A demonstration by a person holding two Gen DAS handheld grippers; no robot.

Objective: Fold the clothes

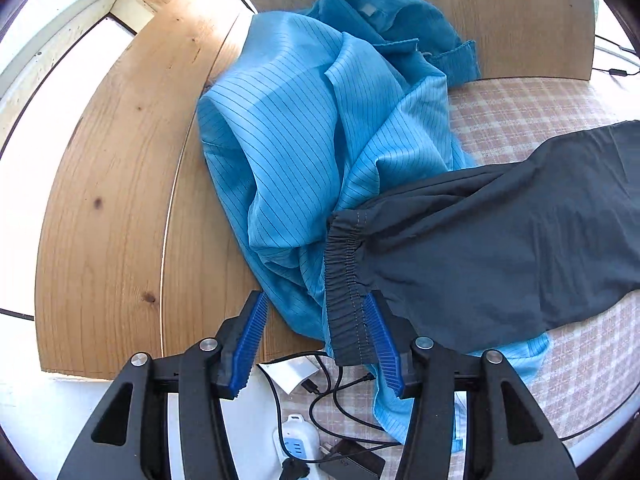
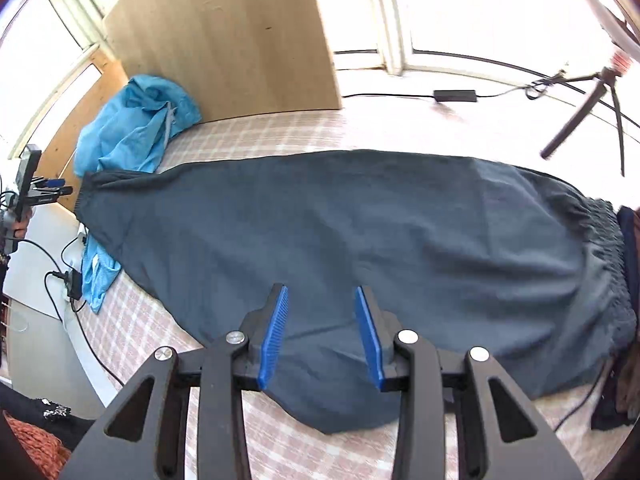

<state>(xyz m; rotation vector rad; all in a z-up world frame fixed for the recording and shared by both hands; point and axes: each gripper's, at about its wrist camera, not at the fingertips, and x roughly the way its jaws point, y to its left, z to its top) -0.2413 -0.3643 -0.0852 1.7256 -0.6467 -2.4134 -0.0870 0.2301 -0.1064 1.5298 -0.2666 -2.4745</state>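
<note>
Dark grey trousers point(image 2: 340, 240) lie flat across the checked bed cover, folded lengthwise, the waistband at the right point(image 2: 604, 248) and the elastic cuff at the left point(image 1: 346, 276). My left gripper point(image 1: 316, 300) is open, its blue pads on either side of the cuff end, not closed on it. My right gripper point(image 2: 320, 292) is open and empty, hovering over the trousers' near edge. A crumpled light blue striped garment point(image 1: 288, 140) lies under and beyond the cuff; it also shows in the right wrist view point(image 2: 132, 132).
A wooden headboard point(image 1: 120, 184) curves along the left. A power strip point(image 1: 296, 440), cables and a charger lie by the bed's edge. A tripod point(image 2: 584, 108) and a power brick point(image 2: 456, 95) stand beyond the bed. The checked cover point(image 2: 140, 332) shows around the clothes.
</note>
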